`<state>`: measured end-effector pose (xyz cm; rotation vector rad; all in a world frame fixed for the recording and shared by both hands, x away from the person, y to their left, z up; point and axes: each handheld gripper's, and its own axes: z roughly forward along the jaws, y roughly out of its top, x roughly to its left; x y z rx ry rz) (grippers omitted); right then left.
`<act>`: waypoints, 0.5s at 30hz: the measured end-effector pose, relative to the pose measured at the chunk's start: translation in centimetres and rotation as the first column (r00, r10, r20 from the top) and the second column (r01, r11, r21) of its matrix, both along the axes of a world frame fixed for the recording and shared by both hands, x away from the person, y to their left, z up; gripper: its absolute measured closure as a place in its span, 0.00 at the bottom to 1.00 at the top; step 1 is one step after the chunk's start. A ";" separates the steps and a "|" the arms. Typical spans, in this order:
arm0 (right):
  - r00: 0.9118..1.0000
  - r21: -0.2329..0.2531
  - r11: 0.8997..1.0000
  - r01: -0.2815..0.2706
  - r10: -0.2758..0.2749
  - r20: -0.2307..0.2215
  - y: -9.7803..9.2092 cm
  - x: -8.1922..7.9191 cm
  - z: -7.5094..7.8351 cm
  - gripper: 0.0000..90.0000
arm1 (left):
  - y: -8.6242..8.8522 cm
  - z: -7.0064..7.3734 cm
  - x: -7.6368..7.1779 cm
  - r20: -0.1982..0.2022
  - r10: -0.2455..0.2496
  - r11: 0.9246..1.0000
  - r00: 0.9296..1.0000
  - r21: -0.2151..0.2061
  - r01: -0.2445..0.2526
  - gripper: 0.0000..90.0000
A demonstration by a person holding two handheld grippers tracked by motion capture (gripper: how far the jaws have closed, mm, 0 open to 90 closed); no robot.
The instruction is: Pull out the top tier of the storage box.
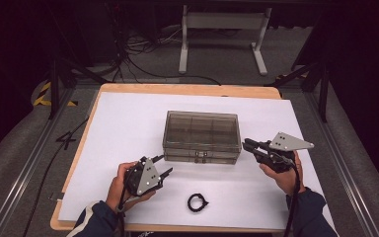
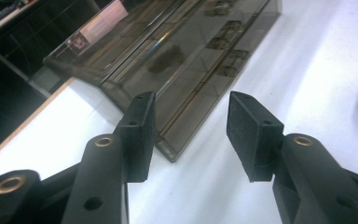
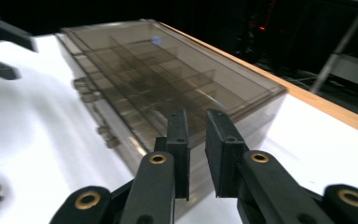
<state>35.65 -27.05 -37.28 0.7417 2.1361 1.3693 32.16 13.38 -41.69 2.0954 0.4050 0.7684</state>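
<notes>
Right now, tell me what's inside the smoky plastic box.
Through the closed lid of the box, only divider walls forming compartments show. No contents are discernible; the dark tint and reflections could hide small items.

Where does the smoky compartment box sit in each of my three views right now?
High view: compartment box at table centre, lid shut, between the two tools.
Left gripper view: upper middle, running away diagonally, its near corner just past the open jaws.
Right gripper view: centre, beyond the nearly closed jaws.
Shared landmark: the latches on its front wall.
</notes>
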 end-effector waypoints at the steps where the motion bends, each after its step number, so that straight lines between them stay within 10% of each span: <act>1: 1.000 0.004 1.000 -0.010 0.010 0.002 0.0 -0.1 -0.1 0.88 | 0.1 0.0 0.2 -0.010 0.001 1.000 1.000 -0.006 -0.001 0.57; 15: 0.995 -0.056 0.994 -0.095 0.096 0.026 0.4 -2.0 -0.9 0.84 | 0.5 -0.3 1.3 -0.085 -0.013 1.000 0.996 -0.027 0.011 0.50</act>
